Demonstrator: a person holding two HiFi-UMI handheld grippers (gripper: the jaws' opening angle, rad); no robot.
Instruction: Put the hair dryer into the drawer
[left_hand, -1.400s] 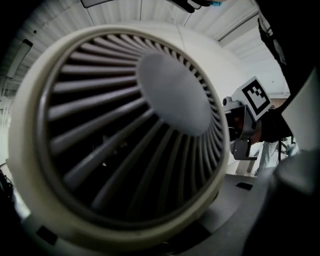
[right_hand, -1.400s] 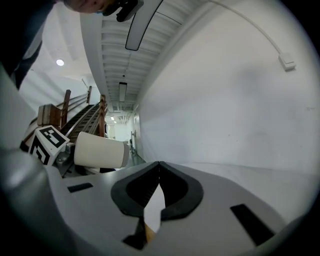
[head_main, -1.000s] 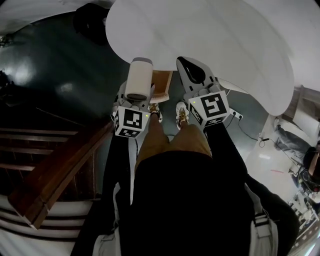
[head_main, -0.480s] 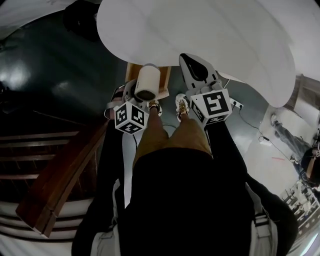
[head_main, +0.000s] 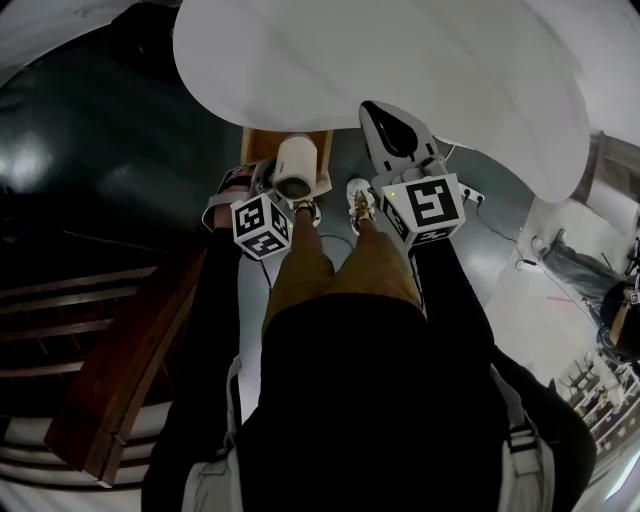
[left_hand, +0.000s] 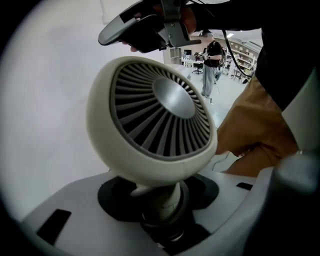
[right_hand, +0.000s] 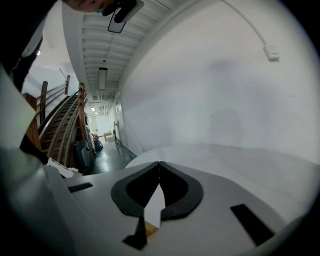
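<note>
A white hair dryer (head_main: 295, 165) with a grey finned grille (left_hand: 155, 117) stands in my left gripper (head_main: 283, 192), whose jaws are shut on its handle (left_hand: 161, 206). In the head view the dryer hangs just over a wooden drawer (head_main: 258, 146) that sticks out from under the white table's edge. To the right, my right gripper (head_main: 376, 112) is shut with nothing in it. Its black pads meet at the tips (right_hand: 159, 165), and it reaches out over the table.
The round white table (head_main: 400, 60) fills the top of the head view. A person's legs and shoes (head_main: 358, 200) stand between the grippers. A wooden stair rail (head_main: 120, 370) runs down the left, and a power strip (head_main: 470, 197) lies on the dark floor.
My left gripper has sunk and rolled with the hair dryer, bringing it down in front of the drawer. The right gripper has dropped a little.
</note>
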